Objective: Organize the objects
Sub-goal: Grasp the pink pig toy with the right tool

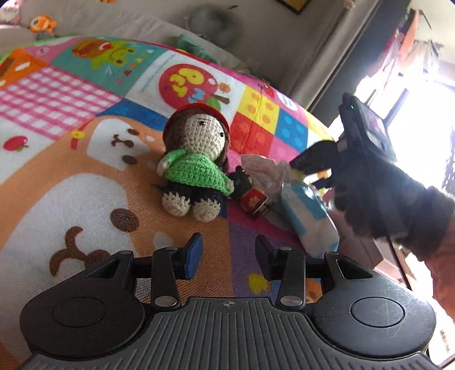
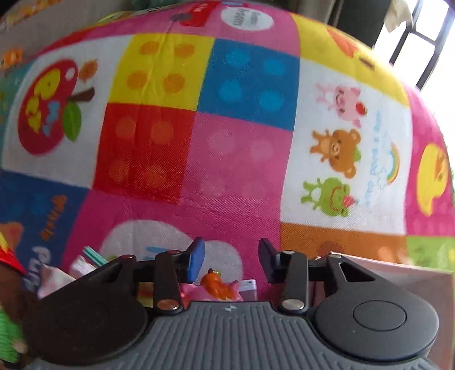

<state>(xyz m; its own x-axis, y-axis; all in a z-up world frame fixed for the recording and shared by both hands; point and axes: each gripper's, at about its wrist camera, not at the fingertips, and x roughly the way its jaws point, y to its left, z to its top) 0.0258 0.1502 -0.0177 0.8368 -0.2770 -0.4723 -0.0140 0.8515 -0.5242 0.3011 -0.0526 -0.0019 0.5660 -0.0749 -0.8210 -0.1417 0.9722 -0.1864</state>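
A crocheted doll (image 1: 193,162) with a red hat and green top sits upright on the colourful patchwork mat (image 1: 71,94). Right of it lie a small dark figure with a red tag (image 1: 250,196), a crumpled plastic wrapper (image 1: 264,170) and a white-and-blue pack (image 1: 310,216). My left gripper (image 1: 229,254) is open and empty, just in front of the doll. My right gripper (image 1: 310,165) hovers over the pack. In the right wrist view my right gripper (image 2: 231,260) is open and empty above an orange-and-pink toy (image 2: 217,286); the doll's edge (image 2: 8,321) shows at far left.
A pinkish cardboard box (image 2: 398,273) stands at the mat's right edge, under the right gripper. A grey sofa (image 1: 256,42) with a small orange plush (image 1: 42,24) runs behind the mat. A bright window (image 1: 421,113) is at the right.
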